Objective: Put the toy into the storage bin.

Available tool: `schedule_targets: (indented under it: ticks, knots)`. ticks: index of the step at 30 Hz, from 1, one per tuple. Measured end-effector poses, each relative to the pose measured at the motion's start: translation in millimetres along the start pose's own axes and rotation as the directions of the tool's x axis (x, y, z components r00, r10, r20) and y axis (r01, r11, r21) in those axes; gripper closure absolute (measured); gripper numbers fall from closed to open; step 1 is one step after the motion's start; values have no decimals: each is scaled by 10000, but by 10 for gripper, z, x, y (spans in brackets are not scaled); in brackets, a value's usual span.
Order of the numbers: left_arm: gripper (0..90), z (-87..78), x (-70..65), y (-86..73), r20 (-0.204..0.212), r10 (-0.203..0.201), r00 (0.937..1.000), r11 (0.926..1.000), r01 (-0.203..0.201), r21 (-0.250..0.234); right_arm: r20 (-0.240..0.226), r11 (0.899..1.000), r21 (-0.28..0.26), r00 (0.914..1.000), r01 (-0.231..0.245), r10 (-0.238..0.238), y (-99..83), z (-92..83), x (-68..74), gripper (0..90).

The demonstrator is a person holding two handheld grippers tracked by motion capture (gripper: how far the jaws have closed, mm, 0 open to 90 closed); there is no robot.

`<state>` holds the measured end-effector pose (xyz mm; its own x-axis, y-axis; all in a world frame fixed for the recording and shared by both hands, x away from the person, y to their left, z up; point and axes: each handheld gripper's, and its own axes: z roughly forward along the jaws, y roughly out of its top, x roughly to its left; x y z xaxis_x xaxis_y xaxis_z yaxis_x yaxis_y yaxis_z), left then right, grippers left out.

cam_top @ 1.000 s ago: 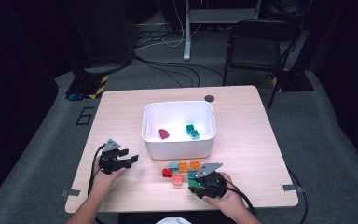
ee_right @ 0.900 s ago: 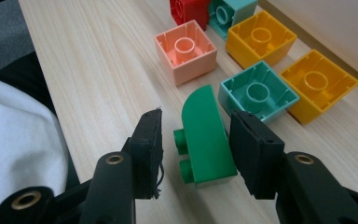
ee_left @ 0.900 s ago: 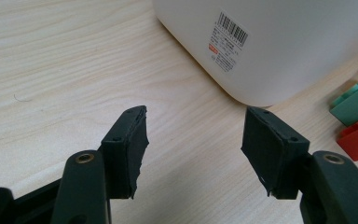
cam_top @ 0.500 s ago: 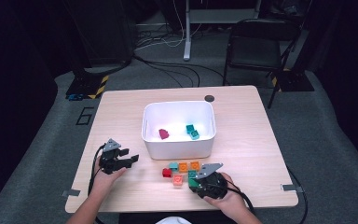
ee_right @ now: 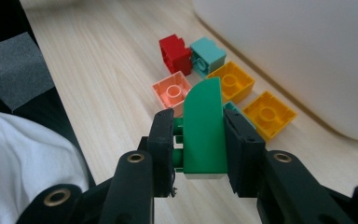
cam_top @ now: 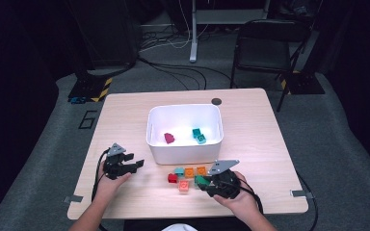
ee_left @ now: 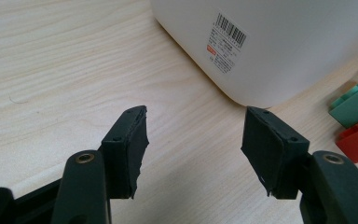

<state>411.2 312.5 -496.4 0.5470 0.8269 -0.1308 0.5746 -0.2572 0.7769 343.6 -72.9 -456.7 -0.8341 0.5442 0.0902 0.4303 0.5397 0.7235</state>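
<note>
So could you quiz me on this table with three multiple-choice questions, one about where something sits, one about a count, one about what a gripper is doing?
1. Where do the loose bricks lie?
A. on the table in front of the white bin
B. stacked on the chair
C. on the floor

2. How many yellow-orange bricks lie on the table?
A. none
B. two
C. five

3. What is the right gripper doing?
A. hanging open over the bin
B. lying on the floor
C. clamped on a green brick

Answers: 1 A, the red brick and its neighbours sit on the table on the person's side of the white bin. 2 B, the right gripper view shows two yellow-orange bricks. 3 C, the right gripper has its fingers pressed on both sides of the green brick.
</note>
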Motion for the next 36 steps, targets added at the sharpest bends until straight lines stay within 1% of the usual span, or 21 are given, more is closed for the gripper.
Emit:
schedule_targets:
  ticks: [1,3,7,9,13,15,18,21,24,29,30,32,36]
  knots:
    - [402,0,3,0,7,23,10000,10000,-23,3,62,10000,-23,10000,-64,64,22,-21,-3,661]
    - [402,1,5,0,14,8,10000,10000,-8,-2,144,10000,-50,9999,-43,43,72,-62,-18,661]
    - [403,-3,4,-3,32,-13,10000,10000,13,-22,301,9996,-199,9994,201,-195,194,-146,-39,661]
    - [403,-10,6,-5,-15,-75,10000,9999,75,-94,313,9993,-294,9993,228,-219,263,-194,-46,661]
    - [403,-16,13,-6,20,-97,10000,9999,97,-55,292,9981,-539,9992,297,-282,397,-279,-53,662]
    - [403,-17,11,-7,36,-75,10000,10000,75,-45,356,9976,-573,9987,395,-375,460,-321,-50,662]
    - [403,-13,11,-6,24,-64,10000,10000,65,-75,372,9973,-606,9985,414,-391,552,-385,-49,662]
    - [403,-10,13,-6,23,-48,10000,10000,48,-71,267,9971,-714,9994,252,-233,644,-462,-48,662]
    - [403,-12,13,-8,18,-54,10000,10000,55,-67,267,9965,-777,9993,295,-275,737,-539,-42,662]
    - [403,-20,17,-11,32,-121,9999,9999,122,-102,403,9957,-860,9987,353,-319,882,-649,-33,662]
    - [403,-19,17,-11,48,-92,9999,9999,92,-79,412,9951,-898,9984,415,-379,909,-666,-39,662]
    - [403,-19,11,-15,11,-63,10000,10000,63,-76,438,9953,-899,9985,364,-325,960,-695,-44,662]
    - [403,-25,18,-16,17,-53,10000,10000,53,-44,521,9954,-883,9981,378,-333,1063,-729,-101,662]
